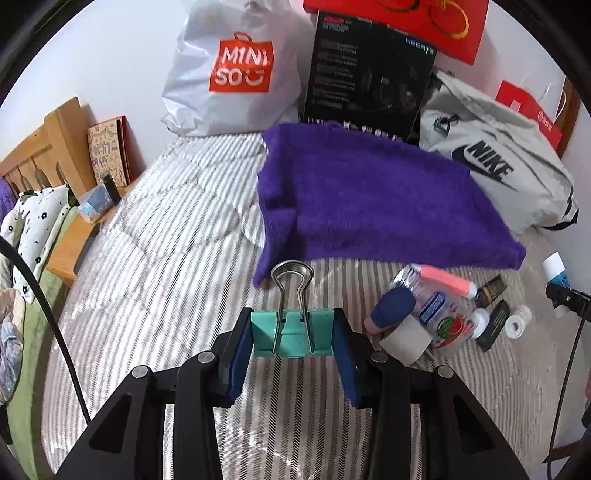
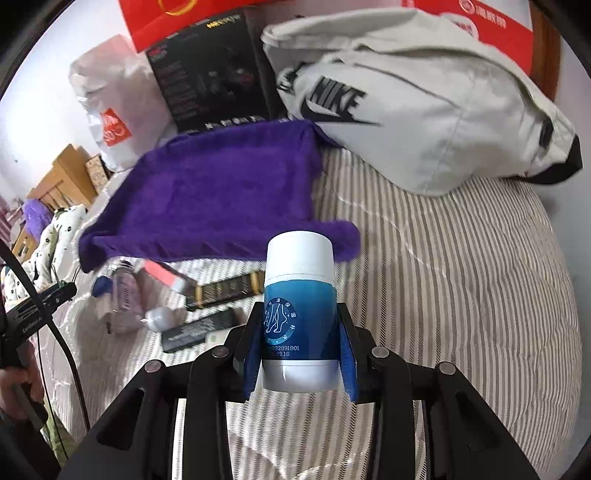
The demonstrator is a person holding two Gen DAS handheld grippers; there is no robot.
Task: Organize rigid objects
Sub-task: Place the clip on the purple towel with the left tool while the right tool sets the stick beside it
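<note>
The left gripper (image 1: 293, 339) has its two blue-padded fingers closed against the sides of one teal binder clip (image 1: 291, 338), whose silver wire handles stand upright above the striped bedcover (image 1: 177, 229). The right gripper (image 2: 299, 350) clamps one upright blue bottle (image 2: 299, 317) with a white cap; its round label shows feet and small characters too fine to read, with the printed digits "22091801" below it. Beyond both lies one purple towel (image 1: 369, 199), spread flat in the middle of the bed. At the far left stands one grey plastic bag (image 1: 236, 70) with an orange panel reading "MINISO". To its right leans one black box (image 1: 369, 77) covered in small white print that cannot be read, and behind that one red paper bag (image 1: 406, 22) with yellow line art. At the far right slumps one pale grey bag (image 2: 424, 107) lettered "NIKE" in black with the swoosh. Near the towel's near edge, between the two grippers, lies a loose heap of small items (image 1: 439, 314): one clear bottle with a watermelon picture, one pink tube, a dark blue cap, two dark flat packets and a small white roll; their print is blurred.
</note>
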